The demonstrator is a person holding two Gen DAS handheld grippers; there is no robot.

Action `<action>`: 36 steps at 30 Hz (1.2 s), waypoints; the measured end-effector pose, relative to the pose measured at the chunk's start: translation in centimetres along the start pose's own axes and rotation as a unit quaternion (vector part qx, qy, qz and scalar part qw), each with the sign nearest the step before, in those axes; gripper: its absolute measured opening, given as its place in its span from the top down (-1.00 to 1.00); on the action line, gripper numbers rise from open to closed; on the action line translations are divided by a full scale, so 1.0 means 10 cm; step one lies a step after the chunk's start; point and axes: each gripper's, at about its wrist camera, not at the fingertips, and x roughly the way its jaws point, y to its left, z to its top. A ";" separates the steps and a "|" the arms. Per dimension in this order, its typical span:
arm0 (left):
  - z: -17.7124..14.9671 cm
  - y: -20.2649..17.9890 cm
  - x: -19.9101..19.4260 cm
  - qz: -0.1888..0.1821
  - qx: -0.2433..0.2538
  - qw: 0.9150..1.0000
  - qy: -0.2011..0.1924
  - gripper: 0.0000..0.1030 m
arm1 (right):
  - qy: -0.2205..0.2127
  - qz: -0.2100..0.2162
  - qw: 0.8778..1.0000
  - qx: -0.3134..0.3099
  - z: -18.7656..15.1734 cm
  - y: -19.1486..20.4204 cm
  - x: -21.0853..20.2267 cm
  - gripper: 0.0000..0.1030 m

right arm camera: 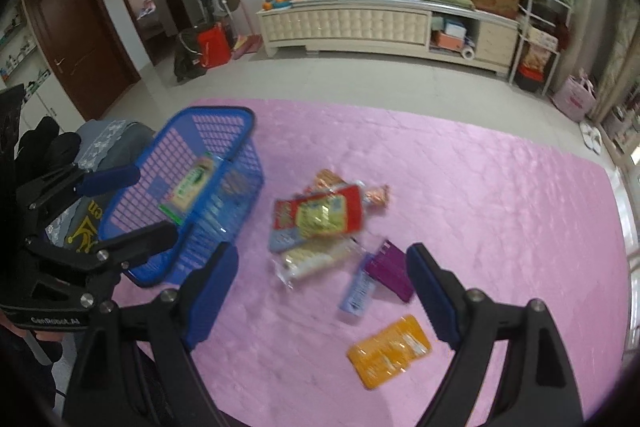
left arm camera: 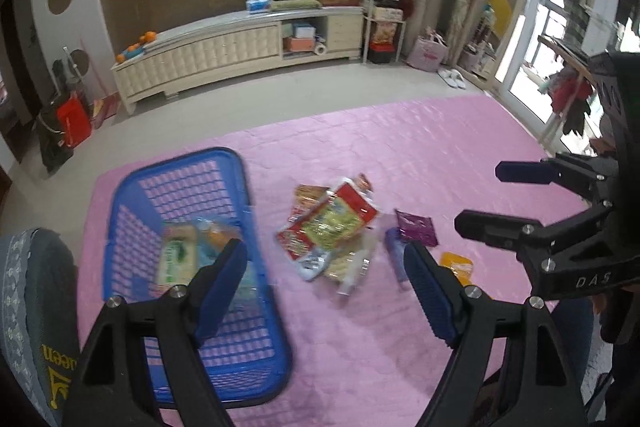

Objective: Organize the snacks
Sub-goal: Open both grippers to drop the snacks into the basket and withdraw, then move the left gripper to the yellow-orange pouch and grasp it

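Observation:
A blue plastic basket [left arm camera: 132,195] [right arm camera: 240,119] lies on the pink mat and holds a green-and-cream packet [left arm camera: 176,259] [right arm camera: 192,187] and other snacks. A pile of snacks lies right of it, topped by a red-and-yellow packet [left arm camera: 332,223] [right arm camera: 320,215]. A purple packet [left arm camera: 416,231] [right arm camera: 390,267], a pale blue packet [right arm camera: 358,293] and an orange packet [left arm camera: 458,265] [right arm camera: 388,351] lie apart from it. My left gripper [left arm camera: 324,287] is open and empty above the basket's right wall. My right gripper [right arm camera: 320,291] is open and empty above the pile.
The pink mat [left arm camera: 420,155] [right arm camera: 480,187] covers the floor. A cream TV cabinet [left arm camera: 240,43] [right arm camera: 380,23] stands along the far wall. A metal shelf rack [left arm camera: 386,11] and glass doors [left arm camera: 560,39] are on the right. A person's knee [left arm camera: 36,307] is at the left.

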 end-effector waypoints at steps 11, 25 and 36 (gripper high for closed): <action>-0.18 -0.58 0.52 -0.032 0.031 0.998 0.048 -0.54 | 0.031 -0.014 0.998 0.047 -0.52 -0.63 0.10 -0.72; -0.51 -1.44 1.29 -0.101 0.097 0.981 0.132 -0.54 | 0.077 -0.050 0.990 0.107 -1.32 -1.31 0.22 -0.72; -0.51 -1.85 1.81 -0.096 0.148 0.968 0.176 -0.54 | 0.094 -0.055 0.983 0.150 -1.67 -1.80 0.26 -0.72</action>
